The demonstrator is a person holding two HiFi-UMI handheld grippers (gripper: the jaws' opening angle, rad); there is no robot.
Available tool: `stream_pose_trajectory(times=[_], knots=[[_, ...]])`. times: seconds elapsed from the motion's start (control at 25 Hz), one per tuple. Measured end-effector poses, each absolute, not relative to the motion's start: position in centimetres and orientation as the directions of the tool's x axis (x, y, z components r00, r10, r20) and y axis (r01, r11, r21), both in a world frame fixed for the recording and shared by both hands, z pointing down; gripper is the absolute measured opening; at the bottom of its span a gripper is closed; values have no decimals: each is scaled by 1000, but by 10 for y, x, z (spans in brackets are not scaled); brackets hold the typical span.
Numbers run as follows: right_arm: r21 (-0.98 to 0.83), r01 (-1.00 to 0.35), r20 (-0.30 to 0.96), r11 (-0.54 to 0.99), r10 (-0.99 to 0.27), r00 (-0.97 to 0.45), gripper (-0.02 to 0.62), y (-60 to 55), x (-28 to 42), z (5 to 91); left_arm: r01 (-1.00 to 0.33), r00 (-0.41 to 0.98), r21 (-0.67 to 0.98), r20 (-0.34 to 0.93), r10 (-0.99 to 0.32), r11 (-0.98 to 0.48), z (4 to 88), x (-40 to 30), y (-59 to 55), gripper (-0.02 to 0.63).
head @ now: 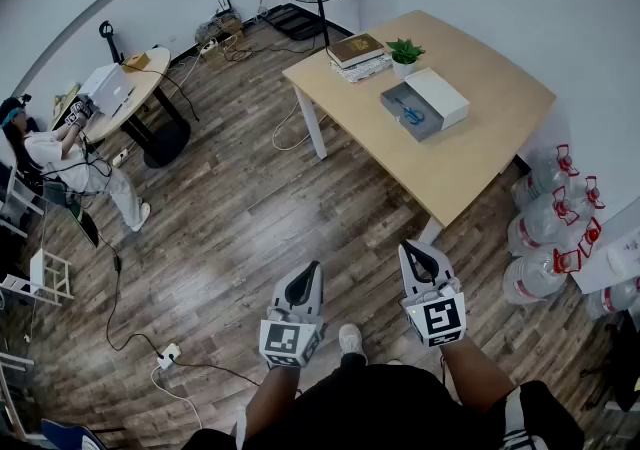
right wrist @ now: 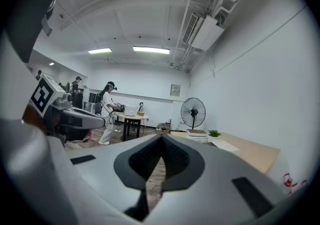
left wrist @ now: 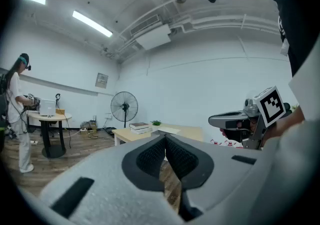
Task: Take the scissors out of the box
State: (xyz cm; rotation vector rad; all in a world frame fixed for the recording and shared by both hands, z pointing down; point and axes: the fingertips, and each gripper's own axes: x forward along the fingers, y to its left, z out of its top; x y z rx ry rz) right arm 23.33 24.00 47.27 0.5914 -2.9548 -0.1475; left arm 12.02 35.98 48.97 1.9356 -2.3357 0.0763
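Jaws of both the left gripper (head: pixel 308 270) and the right gripper (head: pixel 413 252) are closed on nothing, above the floor (head: pixel 230 208), well apart from the tabletop (head: pixel 480 138) where blue-handled scissors (head: pixel 410 115) lie in the open grey box (head: pixel 389 97)

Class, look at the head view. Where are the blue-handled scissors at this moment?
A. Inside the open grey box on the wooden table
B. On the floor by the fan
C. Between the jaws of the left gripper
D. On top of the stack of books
A: the scissors lie inside the open grey box on the wooden table, while the left gripper and right gripper are shut on nothing, well short of the table.
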Motion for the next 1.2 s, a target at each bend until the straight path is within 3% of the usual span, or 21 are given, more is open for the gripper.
stream_pose_trajectory(times=[0.48,1.2], knots=[[100,-380,72,919,-388,-919,-6,237,234,463,-984,-169,34,108,-980,174,488,123,360,5],[58,-389,73,919,-393,-917,-6,227,140,455,-992,-86,84,109,-990,96,490,38,346,5]])
